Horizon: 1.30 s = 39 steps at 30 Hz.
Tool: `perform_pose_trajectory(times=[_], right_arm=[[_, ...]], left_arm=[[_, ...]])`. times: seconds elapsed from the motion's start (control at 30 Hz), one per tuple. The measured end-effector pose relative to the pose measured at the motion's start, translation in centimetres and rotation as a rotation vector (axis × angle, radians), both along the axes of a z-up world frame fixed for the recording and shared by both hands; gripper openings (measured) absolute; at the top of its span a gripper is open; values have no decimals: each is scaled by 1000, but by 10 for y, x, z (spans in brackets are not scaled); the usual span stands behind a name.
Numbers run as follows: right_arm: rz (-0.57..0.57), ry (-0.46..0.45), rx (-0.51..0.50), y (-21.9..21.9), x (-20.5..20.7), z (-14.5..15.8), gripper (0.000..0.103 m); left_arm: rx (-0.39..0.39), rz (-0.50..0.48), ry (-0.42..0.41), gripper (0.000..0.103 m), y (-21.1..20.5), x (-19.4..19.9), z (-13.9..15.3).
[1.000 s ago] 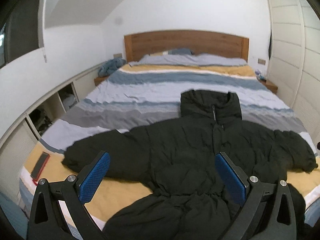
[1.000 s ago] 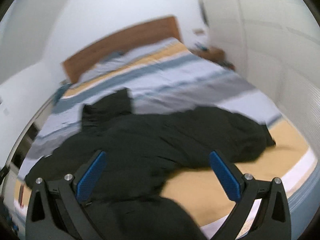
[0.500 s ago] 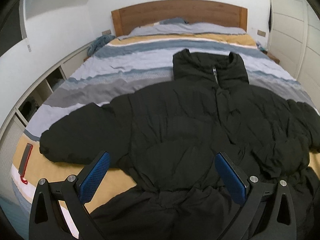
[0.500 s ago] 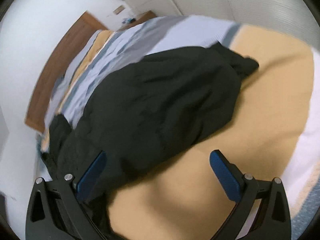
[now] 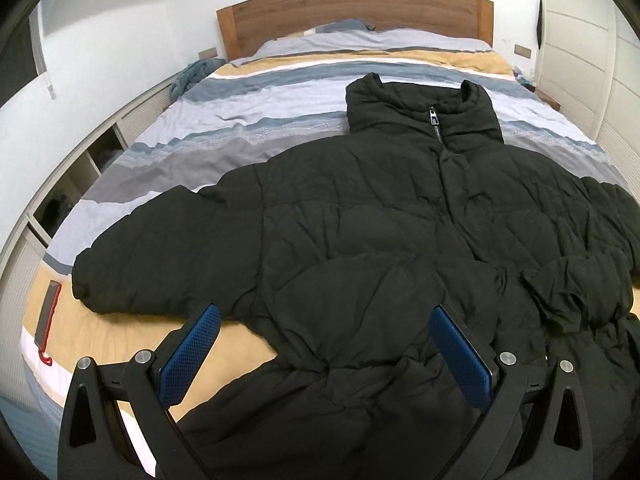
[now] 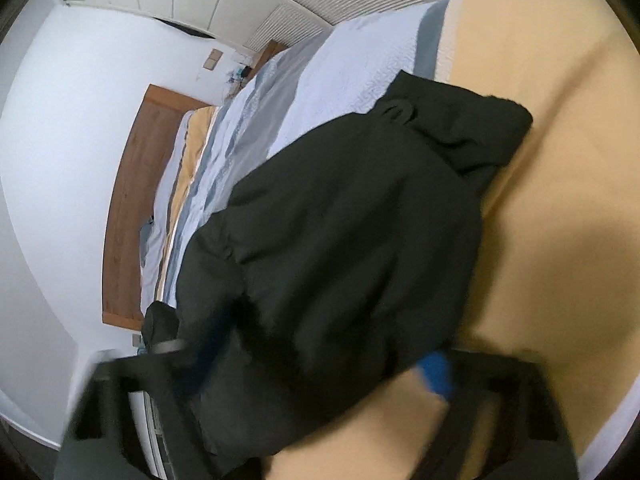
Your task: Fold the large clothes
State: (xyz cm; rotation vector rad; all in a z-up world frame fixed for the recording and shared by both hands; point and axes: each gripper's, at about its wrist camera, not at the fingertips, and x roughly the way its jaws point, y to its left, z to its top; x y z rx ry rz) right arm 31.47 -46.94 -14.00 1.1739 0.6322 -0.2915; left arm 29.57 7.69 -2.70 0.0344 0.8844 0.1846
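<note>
A large black puffer jacket (image 5: pixel 380 236) lies front up on the bed, zipped, collar toward the headboard and sleeves spread to both sides. My left gripper (image 5: pixel 326 350) is open just above the jacket's lower hem, holding nothing. In the right wrist view the jacket's right sleeve (image 6: pixel 352 248) fills the middle, its cuff lying on the yellow part of the cover. My right gripper (image 6: pixel 320 356) is blurred by motion, its jaws apart on either side of the sleeve, close over it.
The bed (image 5: pixel 248 120) has a striped blue, grey and yellow cover and a wooden headboard (image 5: pixel 352 12). A phone in a red case (image 5: pixel 46 314) lies near the bed's left front corner. White wardrobe doors (image 5: pixel 580 40) stand on the right, open shelves (image 5: pixel 68 184) on the left.
My left gripper has moved forward and lower over the jacket. My right gripper has rolled sideways and dropped onto the right sleeve, which now lies between its jaws.
</note>
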Motion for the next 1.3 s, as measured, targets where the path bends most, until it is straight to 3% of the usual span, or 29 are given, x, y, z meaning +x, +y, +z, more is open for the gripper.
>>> perform_pose_trajectory(times=[0.2,0.37,0.63,0.93,1.1,1.3], right_arm=[[12,-2,-23,-1,3,5,26],[45,1,-148,3,8,36,10],[159,-102,-353,38,27,122,9],[332,-246,-451,109,36,190,8],[442,-316,-464,157,41,213,8],[580,-351,-486,220,43,219,8]], left_arm=[[-18,-4,-9,102,6,-3,3],[-42,-6,-22,102,13,-13,7],[-81,16,-45,102,28,-27,12],[-111,56,-77,102,49,-49,27],[-117,75,-100,102,58,-61,38],[-118,95,-112,102,67,-74,47]])
